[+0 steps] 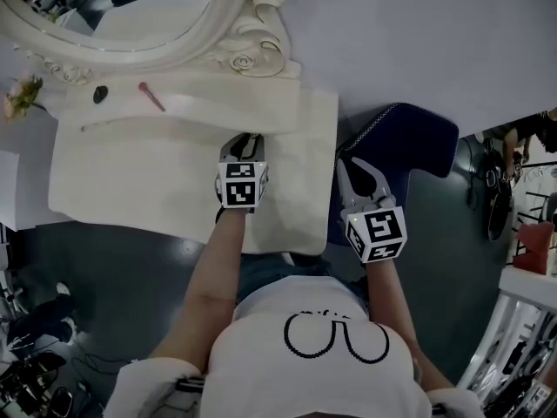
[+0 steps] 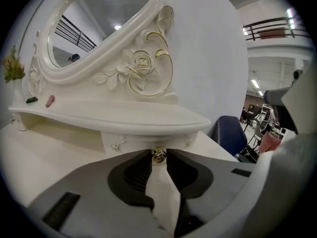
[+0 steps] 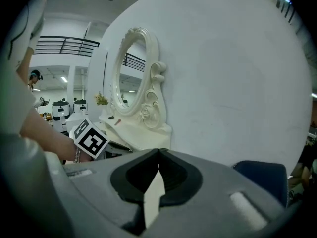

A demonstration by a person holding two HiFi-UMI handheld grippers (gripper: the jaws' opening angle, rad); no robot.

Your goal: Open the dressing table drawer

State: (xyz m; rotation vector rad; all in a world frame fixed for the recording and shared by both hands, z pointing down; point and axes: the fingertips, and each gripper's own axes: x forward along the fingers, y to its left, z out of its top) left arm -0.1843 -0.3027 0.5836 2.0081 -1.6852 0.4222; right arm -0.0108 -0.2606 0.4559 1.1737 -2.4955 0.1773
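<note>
While forearm (image 1: 211, 277) reaches forward | left hand-held gripper (image 1: 244, 142) pinches drawer knob (image 2: 158, 155)

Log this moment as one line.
left tongs: shut on drawer knob | right tongs: shut, empty | drawer: not yet open

Dressing table (image 1: 174, 172): cream-white throughout. Mirror frame (image 2: 143, 63): cream-white, its carved rose and scrolls outlined in gold. Drawer knob (image 2: 158, 156): brassy gold. Left gripper (image 2: 158, 151) and right gripper (image 3: 159, 151): pale grey shells with black pads. Marker cubes (image 1: 242, 184): white, printed with black square patterns. Chair (image 1: 418, 138): dark navy, edged with a row of white dots. Stick on the shelf (image 1: 151, 96): pink. Small object near it (image 1: 101, 94): dark green to black. Flowers (image 1: 22, 98): pale yellow-green. Wall (image 1: 418, 33): plain pale grey. Shirt (image 1: 261, 355): white, with a black outline motif. Floor (image 1: 130, 268): dark grey.
</note>
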